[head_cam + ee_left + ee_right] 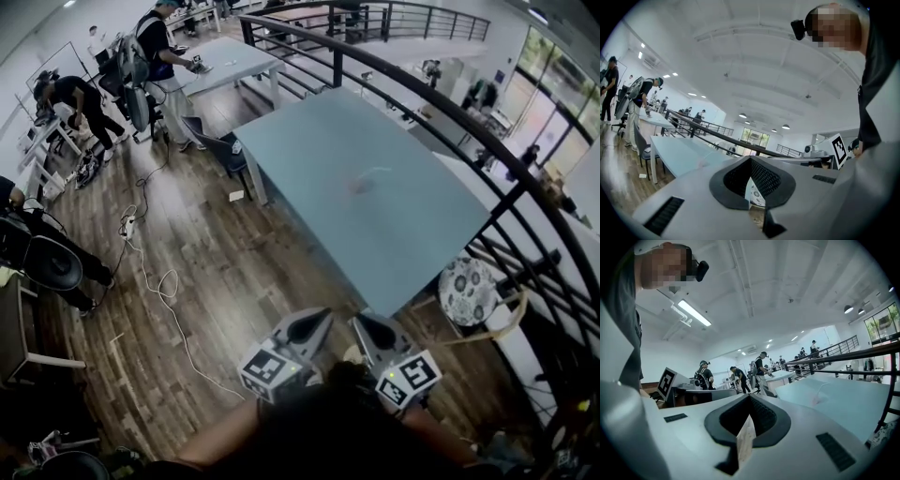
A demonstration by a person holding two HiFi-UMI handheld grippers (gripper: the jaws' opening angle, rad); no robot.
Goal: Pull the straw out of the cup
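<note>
On the pale blue table [412, 234], a small clear cup [368, 180] with a thin straw stands near the middle, blurred and far from me. In the right gripper view the cup [816, 400] shows its pale straw [820, 389] leaning over the tabletop. My left gripper [314, 323] and right gripper [367, 328] are held close to my body, short of the table's near corner and side by side. Both point toward the table. The left gripper [750, 159] and the right gripper [749, 397] have their jaws together with nothing between them.
A black metal railing [450, 112] curves along the table's far side. A round patterned stool [469, 291] stands by the near right corner. A dark chair [220, 150] sits at the table's far left end. Cables [159, 281] trail over the wooden floor, and several people work at desks at the back left.
</note>
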